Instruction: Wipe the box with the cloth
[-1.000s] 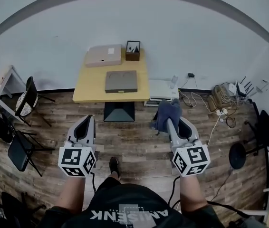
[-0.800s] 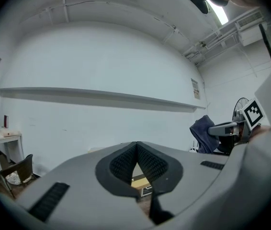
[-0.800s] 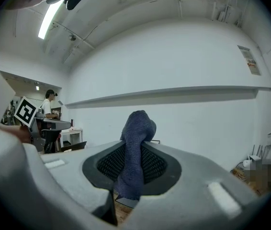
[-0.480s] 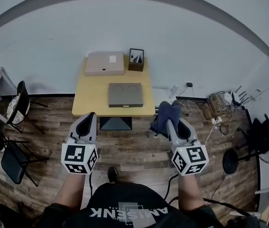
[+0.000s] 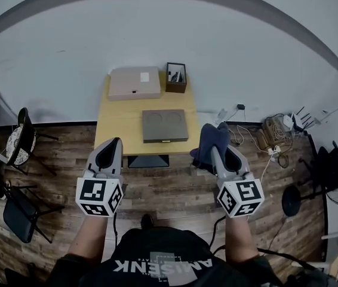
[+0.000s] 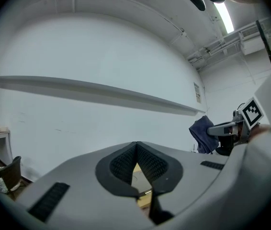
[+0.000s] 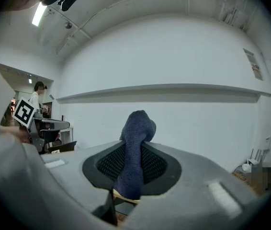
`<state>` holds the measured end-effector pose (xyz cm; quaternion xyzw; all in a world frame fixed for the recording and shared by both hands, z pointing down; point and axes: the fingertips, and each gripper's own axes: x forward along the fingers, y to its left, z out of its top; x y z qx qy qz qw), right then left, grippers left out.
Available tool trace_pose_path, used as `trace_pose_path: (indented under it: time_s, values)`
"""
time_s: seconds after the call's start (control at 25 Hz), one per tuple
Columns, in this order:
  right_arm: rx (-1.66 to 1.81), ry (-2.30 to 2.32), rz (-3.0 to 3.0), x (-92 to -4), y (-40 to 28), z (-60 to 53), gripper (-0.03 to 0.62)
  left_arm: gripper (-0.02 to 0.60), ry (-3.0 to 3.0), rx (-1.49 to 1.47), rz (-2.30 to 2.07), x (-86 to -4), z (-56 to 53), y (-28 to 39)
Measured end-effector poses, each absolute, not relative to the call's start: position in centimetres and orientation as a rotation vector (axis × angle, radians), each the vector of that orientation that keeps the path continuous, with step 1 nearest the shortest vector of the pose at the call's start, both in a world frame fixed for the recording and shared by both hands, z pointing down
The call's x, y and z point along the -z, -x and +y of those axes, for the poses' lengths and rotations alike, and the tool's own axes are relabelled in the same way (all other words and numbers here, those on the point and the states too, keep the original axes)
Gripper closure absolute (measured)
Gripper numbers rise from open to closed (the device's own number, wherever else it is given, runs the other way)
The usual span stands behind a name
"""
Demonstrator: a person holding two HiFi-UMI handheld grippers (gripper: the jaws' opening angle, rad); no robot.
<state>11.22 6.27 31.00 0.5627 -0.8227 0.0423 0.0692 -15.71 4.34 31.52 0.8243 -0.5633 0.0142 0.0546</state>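
Note:
A flat grey box point(image 5: 165, 125) lies in the middle of a yellow table point(image 5: 116, 121). Behind it, against the wall, is a beige box point(image 5: 134, 83). My right gripper point(image 5: 214, 149) is shut on a dark blue cloth point(image 5: 209, 140), held in the air short of the table's near right corner. In the right gripper view the cloth point(image 7: 138, 123) sticks up from between the pads of the right gripper point(image 7: 134, 146). My left gripper point(image 5: 110, 144) hovers short of the table's near left edge. Its jaws meet at the tips with nothing between them point(image 6: 136, 147). The left gripper view also catches the cloth point(image 6: 201, 134).
A small dark open box point(image 5: 176, 78) stands at the table's back right corner. A black object point(image 5: 148, 160) sits under the table. Chairs point(image 5: 22, 139) stand at the left. Cables point(image 5: 273, 130) and a round stand base point(image 5: 291, 201) lie on the wooden floor at the right.
The table and its boxes have come nearer, lower in the head view. Both grippers hold the same pose, the cloth still in the right one.

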Motion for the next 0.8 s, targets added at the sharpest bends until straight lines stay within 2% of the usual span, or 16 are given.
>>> trace_pose_path:
  time_s: [0.4, 0.8]
  values:
    - [-0.204, -1.728, -2.434, -32.5, -12.1, 1.9, 0.51, 0.58, -2.433, -0.077, -1.667, -34.5, 0.1, 16.4]
    - [-0.254, -1.637, -2.5, -34.1, -14.4, -7.3, 0.51, 0.58, -2.41, -0.122, -1.713, -34.7, -6.6, 13.5]
